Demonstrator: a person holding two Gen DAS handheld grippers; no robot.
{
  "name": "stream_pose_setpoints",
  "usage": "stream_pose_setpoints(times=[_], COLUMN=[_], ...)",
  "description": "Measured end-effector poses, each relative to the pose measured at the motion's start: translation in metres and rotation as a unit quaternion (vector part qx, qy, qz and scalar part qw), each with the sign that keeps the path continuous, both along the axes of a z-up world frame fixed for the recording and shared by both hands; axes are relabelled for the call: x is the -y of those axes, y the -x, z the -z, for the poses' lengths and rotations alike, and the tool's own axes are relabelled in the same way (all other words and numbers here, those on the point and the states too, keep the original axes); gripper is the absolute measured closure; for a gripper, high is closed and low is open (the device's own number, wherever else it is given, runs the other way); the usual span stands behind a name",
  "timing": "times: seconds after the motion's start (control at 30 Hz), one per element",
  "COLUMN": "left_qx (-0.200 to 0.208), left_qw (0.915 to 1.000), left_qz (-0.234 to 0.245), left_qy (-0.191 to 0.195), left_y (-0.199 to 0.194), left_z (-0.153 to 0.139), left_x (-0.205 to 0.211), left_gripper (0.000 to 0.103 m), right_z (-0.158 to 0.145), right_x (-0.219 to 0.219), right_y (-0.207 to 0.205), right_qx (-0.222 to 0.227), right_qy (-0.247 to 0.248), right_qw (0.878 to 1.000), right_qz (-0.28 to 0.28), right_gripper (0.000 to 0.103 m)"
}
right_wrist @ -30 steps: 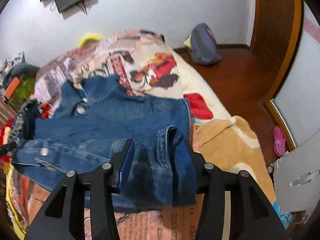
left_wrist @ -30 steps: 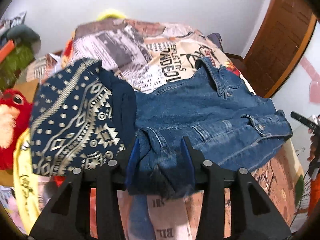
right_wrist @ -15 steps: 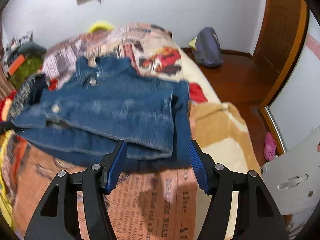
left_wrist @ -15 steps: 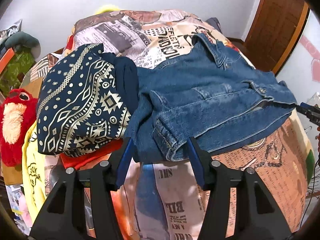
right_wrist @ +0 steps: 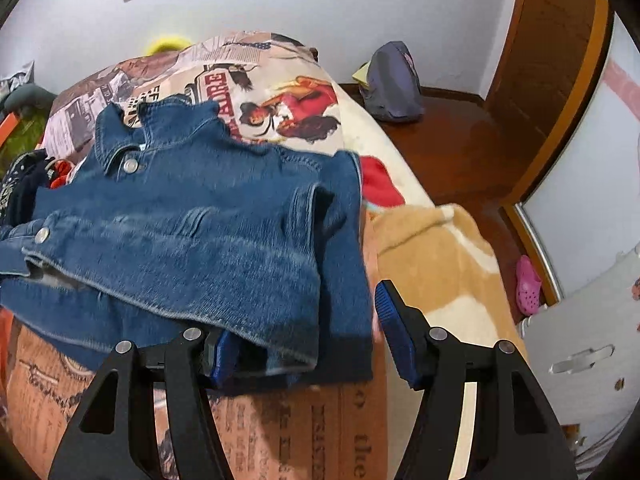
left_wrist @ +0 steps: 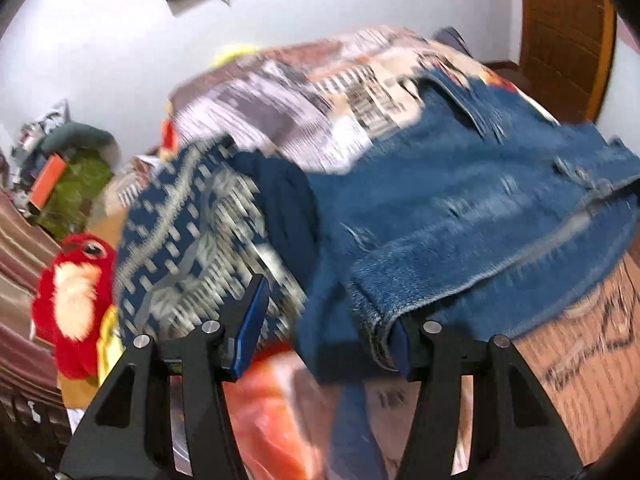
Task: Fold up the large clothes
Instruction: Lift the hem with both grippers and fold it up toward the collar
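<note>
A blue denim jacket (left_wrist: 460, 208) (right_wrist: 200, 220) lies folded on the bed, collar at the far end. My left gripper (left_wrist: 328, 308) stands open at the jacket's near left corner, and that corner lies loose between its fingers; the view is blurred. My right gripper (right_wrist: 304, 320) is at the near right corner with its jaws closing. The folded hem lies between them, over the left finger (right_wrist: 220, 356) and clear of the right one, so nothing is pinched.
A navy patterned garment (left_wrist: 192, 240) lies folded left of the jacket on the newspaper-print bed cover (right_wrist: 280, 420). A red plush toy (left_wrist: 76, 280) sits off the bed's left side. A tan blanket (right_wrist: 432, 256) lies on the right; a backpack (right_wrist: 394, 84) and a pink shoe (right_wrist: 528, 284) are on the floor.
Both grippers were shut on folds of denim a second ago; both have let go, and the jacket now rests flat on the bed. The left view has swung and blurred.
</note>
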State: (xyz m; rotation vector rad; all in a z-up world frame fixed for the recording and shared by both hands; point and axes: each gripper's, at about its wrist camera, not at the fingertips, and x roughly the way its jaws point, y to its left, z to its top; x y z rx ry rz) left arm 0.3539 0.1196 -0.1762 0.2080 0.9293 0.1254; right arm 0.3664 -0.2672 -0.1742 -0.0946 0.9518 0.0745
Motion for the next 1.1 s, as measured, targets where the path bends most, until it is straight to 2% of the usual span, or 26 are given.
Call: stream_pose_setpoints(times=[0.1,0.27,0.4,0.5,0.57,0.7,0.77,0.87,1.1], left_qx=[0.024,0.036,0.008,-0.028,-0.052,-0.066,-0.064,-0.056,0.013], left_qw=[0.9996,0.9987,0.9978,0.994,0.9903,0.9896,0.9912,0.992,0.9891], left_qz=[-0.006,-0.017,-0.03,-0.046,-0.056,-0.055,-0.046,-0.028,-0.015], left_qy=[0.013,0.031,0.058,0.094,0.116,0.115,0.106,0.11,0.146], left_y=[-0.021,-0.065,-0.097,-0.117,-0.127,-0.129,-0.124,-0.12,-0.097], left_z=[-0.021,-0.044,-0.031,-0.009,0.01,0.028,0.025,0.01,-0.058], left_x=[-0.011,-0.021,-0.032,-0.042,-0.048,-0.045,-0.039,-0.03,-0.022], left_gripper=[0.049,0.049,0.049,0.049,0.049,0.049,0.049,0.048,0.047], right_z=[-0.017,-0.037,-0.037,-0.019,-0.004,0.01,0.007,-0.007,-0.052], right_x=[0.001,-0.005,-0.006,0.004,0.008,0.012,0.018,0.021,-0.002], right_y=[-0.012,-0.048,-0.078,-0.102,-0.111,-0.114,-0.112,-0.109,-0.083], right_qx=[0.024,0.034,0.03,-0.01,-0.037,-0.064,-0.077,-0.086,-0.055], right_qy=[-0.001,-0.007,-0.011,-0.061,-0.077,-0.097,-0.129,-0.158,-0.122], right_qw=[1.0,0.999,0.999,0.998,0.996,0.993,0.988,0.983,0.991], right_qz=[-0.006,-0.015,-0.012,-0.001,0.006,0.02,0.035,0.038,-0.012], right_gripper=[0.062,0.074,0.074,0.074,0.074,0.066,0.062,0.061,0.059])
